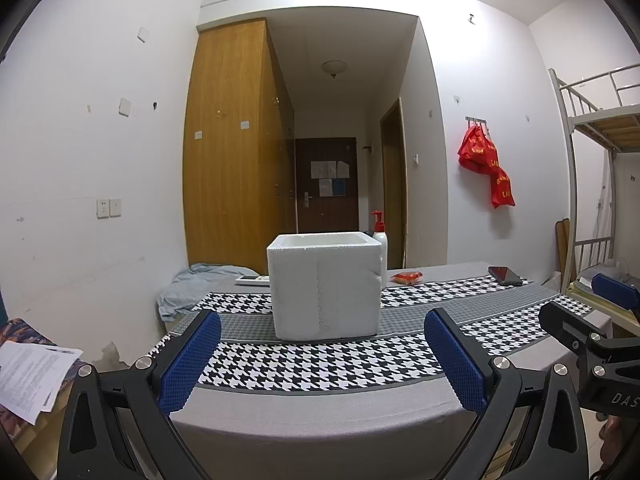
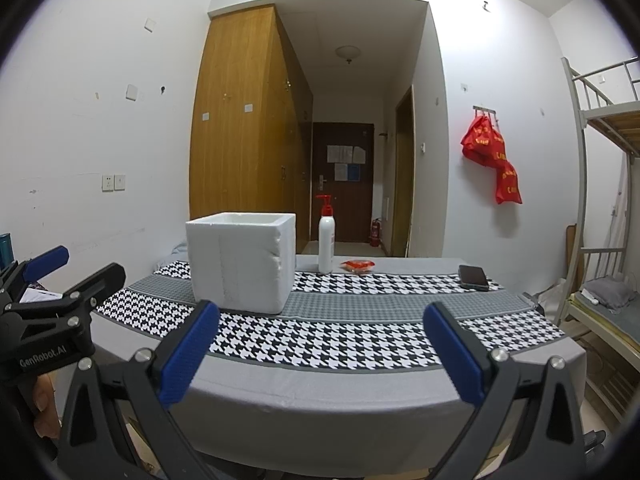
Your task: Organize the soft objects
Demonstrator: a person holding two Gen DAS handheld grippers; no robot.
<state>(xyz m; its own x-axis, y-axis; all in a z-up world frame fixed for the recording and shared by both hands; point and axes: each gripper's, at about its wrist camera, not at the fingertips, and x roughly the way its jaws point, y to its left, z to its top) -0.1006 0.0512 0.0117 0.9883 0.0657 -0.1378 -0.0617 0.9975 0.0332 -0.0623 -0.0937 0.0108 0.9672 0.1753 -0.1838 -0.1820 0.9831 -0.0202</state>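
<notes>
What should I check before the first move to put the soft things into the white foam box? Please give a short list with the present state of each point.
1. Left gripper open and holding nothing: ok.
2. Right gripper open and holding nothing: ok.
3. Foam box upright on the table, top open: ok.
4. Box inside free: cannot tell, the views are too low.
5. Soft things in view: the blue cloth lies at the far left of the table, the red packet right of the pump bottle: ok.
6. Phone lies apart from the box, at the right: ok.
</notes>
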